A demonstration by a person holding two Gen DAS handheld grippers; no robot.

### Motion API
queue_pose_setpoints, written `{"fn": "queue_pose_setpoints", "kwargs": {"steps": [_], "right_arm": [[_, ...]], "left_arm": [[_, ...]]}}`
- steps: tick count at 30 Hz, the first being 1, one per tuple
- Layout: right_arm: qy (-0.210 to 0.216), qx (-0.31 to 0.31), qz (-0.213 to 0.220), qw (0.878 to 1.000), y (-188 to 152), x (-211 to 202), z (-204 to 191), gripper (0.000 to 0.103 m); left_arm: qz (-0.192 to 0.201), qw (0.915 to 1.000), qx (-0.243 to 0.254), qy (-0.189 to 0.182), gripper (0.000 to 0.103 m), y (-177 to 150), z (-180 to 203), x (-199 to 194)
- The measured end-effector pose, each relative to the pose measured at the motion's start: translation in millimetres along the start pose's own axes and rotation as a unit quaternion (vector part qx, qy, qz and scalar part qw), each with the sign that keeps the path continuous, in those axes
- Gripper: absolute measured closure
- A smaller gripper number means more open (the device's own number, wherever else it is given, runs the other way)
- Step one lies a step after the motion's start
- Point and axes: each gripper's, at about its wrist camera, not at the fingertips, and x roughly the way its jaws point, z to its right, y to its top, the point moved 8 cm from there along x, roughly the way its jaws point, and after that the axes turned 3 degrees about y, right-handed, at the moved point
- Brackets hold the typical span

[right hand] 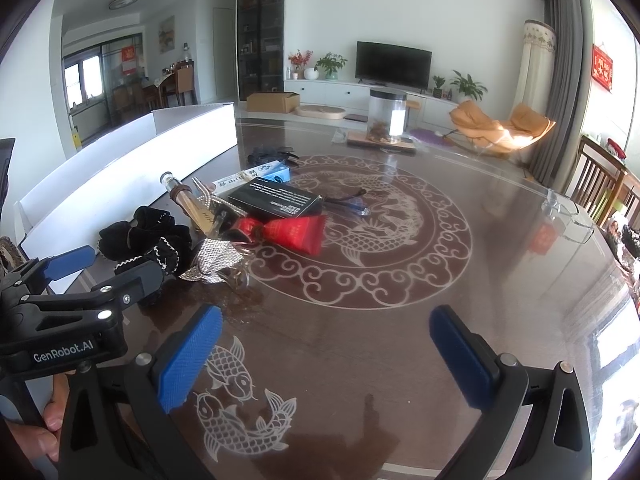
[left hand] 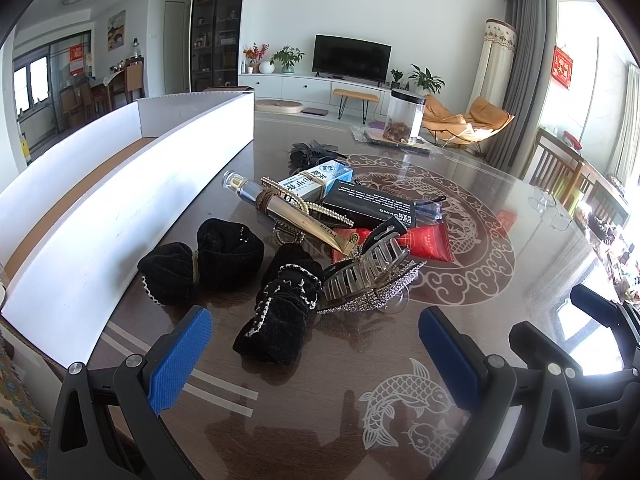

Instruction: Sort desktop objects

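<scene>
Your left gripper (left hand: 314,354) – fingers spread wide, empty, hovering just short of black velvet scrunchie (left hand: 280,312). Your right gripper (right hand: 326,354) – fingers wide too, nothing between them, over bare worktop (right hand: 500,240). Clutter pile sits beside white box (left hand: 132,184): clear claw clip (left hand: 366,268) touching scrunchie, gold tube (left hand: 288,210) behind it, red sachet (right hand: 296,232) nearby.

I count three fuzzy black velvet hair scrunchies (left hand: 230,246) in front of me. I see one smoky clear plastic claw clip (left hand: 366,266) and one sparkly silver rhinestone hair clip (left hand: 376,298). There is one gold tube with a clear cap (left hand: 288,214), one blue and white paper box (left hand: 314,180), one flat black box (left hand: 368,200), and maybe two shiny red packets (left hand: 426,242). One long white cardboard box (left hand: 132,184) stands beside them.
</scene>
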Motion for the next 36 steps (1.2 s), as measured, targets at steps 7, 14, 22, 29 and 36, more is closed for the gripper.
{"fn": "queue_pose_setpoints", "kwargs": {"steps": [7, 14, 22, 29, 36], "right_arm": [[0.002, 0.001, -0.003, 1.0, -1.4, 1.6, -0.4, 0.0], [0.002, 0.002, -0.003, 1.0, -1.6, 0.8, 0.1, 0.0], [0.003, 0.001, -0.004, 1.0, -1.8, 0.5, 0.2, 0.0], [0.004, 0.003, -0.007, 1.0, -3.0, 2.6, 0.4, 0.0], [0.004, 0.004, -0.008, 1.0, -3.5, 2.4, 1.1, 0.0]], "left_arm": [[-0.002, 1.0, -0.001, -0.001, 0.0, -2.2, 0.9, 1.7], [-0.002, 1.0, -0.001, -0.001, 0.0, -1.9, 0.8, 1.4], [-0.002, 1.0, -0.001, -0.002, 0.0, -1.9, 0.8, 1.3], [-0.004, 1.0, -0.002, -0.003, 0.0, -2.1, 1.8, 0.2], [-0.006, 1.0, -0.002, -0.004, 0.0, -2.9, 2.8, -0.8]]}}
